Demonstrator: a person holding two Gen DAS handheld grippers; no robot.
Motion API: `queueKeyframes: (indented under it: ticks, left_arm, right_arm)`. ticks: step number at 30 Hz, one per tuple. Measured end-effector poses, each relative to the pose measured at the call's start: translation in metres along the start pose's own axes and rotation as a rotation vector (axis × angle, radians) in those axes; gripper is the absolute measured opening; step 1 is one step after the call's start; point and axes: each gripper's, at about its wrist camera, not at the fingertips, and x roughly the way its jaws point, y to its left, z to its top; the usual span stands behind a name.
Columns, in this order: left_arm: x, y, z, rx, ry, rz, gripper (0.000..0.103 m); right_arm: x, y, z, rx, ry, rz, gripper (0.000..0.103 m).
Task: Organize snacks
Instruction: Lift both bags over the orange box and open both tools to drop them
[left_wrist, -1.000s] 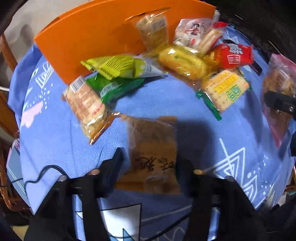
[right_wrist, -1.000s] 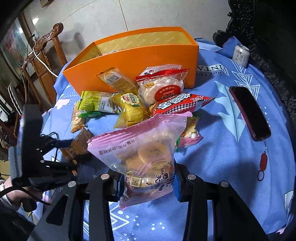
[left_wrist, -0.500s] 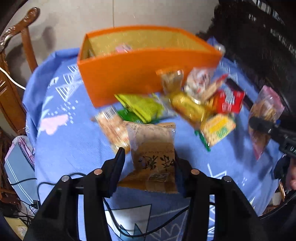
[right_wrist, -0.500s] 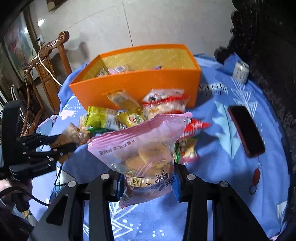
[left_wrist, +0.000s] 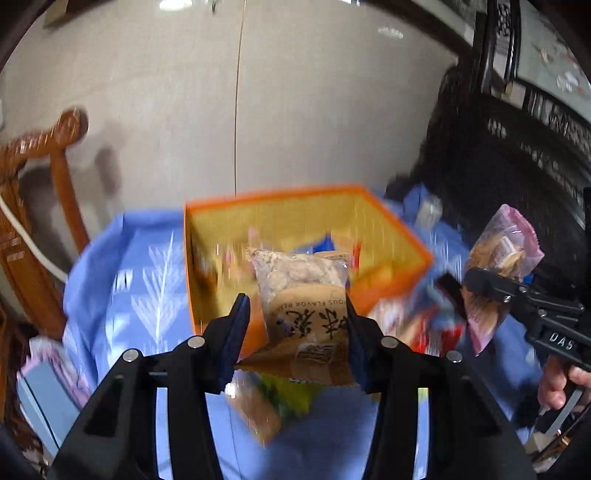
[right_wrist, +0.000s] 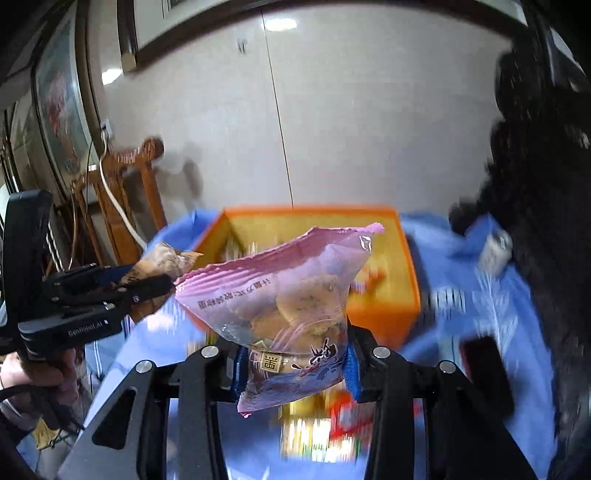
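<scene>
While clamped in tongs (left_wrist: 295, 325), the brown packet (left_wrist: 306, 295) stands upright — top toward the box (left_wrist: 391, 240).

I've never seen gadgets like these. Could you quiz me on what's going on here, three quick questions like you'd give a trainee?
1. True or false: the left tool grips a brown paper-look snack packet.
2. What does the right tool hold? A) pink clear-plastic cookie bag B) red packet C) nothing
3. Fill in: both snacks are held up in front of the open ____ cardboard box on the blue patterned tablecloth.

Key: 1 true; 2 A; 3 orange.
</scene>
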Motion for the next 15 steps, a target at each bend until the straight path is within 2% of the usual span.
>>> queueKeyframes:
  ticks: [2, 7, 8, 9, 10, 11, 12, 13, 15]
  left_arm:
    - [0.004, 0.002, 0.025, 0.01, -0.048, 0.005, 0.047]
    - [0.03, 0.013, 0.073, 0.019, -0.11, 0.009, 0.049]
    - [0.037, 0.016, 0.079, 0.015, -0.103, 0.01, 0.057]
    - [0.047, 0.021, 0.086, 0.002, -0.079, 0.047, 0.084]
    - [0.051, 0.024, 0.089, -0.016, -0.063, 0.095, 0.099]
    - [0.052, 0.029, 0.09, -0.041, -0.059, 0.14, 0.099]
    - [0.052, 0.033, 0.09, -0.06, -0.062, 0.146, 0.099]
    - [0.049, 0.038, 0.086, -0.078, -0.073, 0.124, 0.099]
    - [0.045, 0.043, 0.078, -0.105, -0.085, 0.118, 0.099]
  right_arm:
    - [0.008, -0.001, 0.021, -0.012, -0.038, 0.001, 0.04]
    - [0.041, -0.002, 0.073, -0.046, -0.099, -0.013, 0.041]
    - [0.048, -0.002, 0.079, -0.054, -0.101, -0.015, 0.045]
    - [0.058, -0.002, 0.086, -0.062, -0.086, -0.027, 0.064]
    - [0.064, -0.003, 0.091, -0.06, -0.067, -0.05, 0.071]
    - [0.066, -0.003, 0.094, -0.051, -0.059, -0.077, 0.076]
    - [0.062, -0.004, 0.095, -0.039, -0.072, -0.077, 0.078]
    - [0.059, -0.005, 0.094, -0.035, -0.08, -0.063, 0.08]
    - [0.054, -0.004, 0.087, -0.037, -0.07, -0.07, 0.092]
